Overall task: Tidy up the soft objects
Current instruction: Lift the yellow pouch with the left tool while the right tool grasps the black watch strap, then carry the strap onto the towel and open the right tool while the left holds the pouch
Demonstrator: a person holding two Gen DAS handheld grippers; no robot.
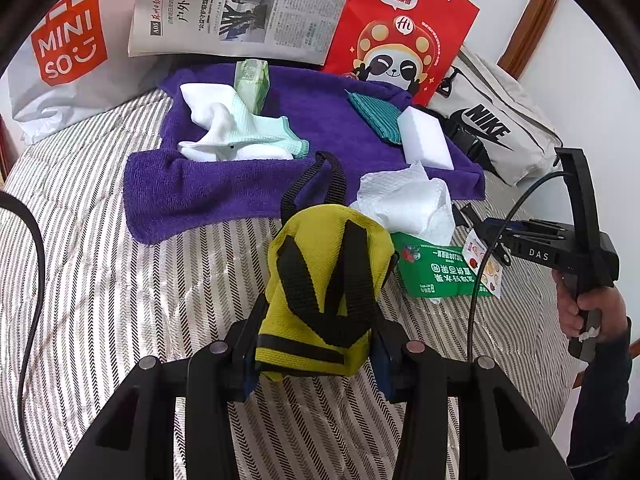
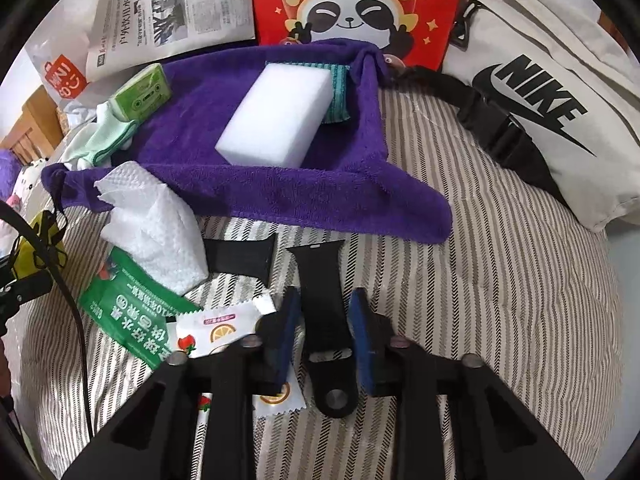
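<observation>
Left wrist view: we hold the left gripper (image 1: pixel 316 354) clamped on a yellow mesh pouch (image 1: pixel 326 292) with black webbing straps, lifted just above the striped bedcover (image 1: pixel 120 280). We judge it is gripped at its near end so the body hangs forward, free to be carried.

Right wrist view: the right gripper (image 2: pixel 325 334) points steeply down, its blue pads either side of a black watch strap piece (image 2: pixel 322 288) lying flat on the bedcover. The jaws stand narrowly apart; a sliver of room shows on each side of the strap, so we cannot say the pads press it yet. A second strap piece (image 2: pixel 240 258) lies just left of it, apart.

The purple towel (image 2: pixel 280 196) is spread across the far middle and serves, by our reading, as the collecting surface. It carries a white sponge block (image 2: pixel 276 114), a teal cloth (image 2: pixel 338 92), a green tissue pack (image 2: pixel 144 92) and white-and-mint socks (image 1: pixel 236 132).

A crumpled paper towel (image 2: pixel 156 232), a green wrapper (image 2: pixel 128 320) and a fruit-print sachet (image 2: pixel 224 330) crowd the left of the right gripper; the sachet runs under its left finger. Open bedcover lies to the right, up to the Nike bag (image 2: pixel 560 100). The towel's near edge is free for approach.
</observation>
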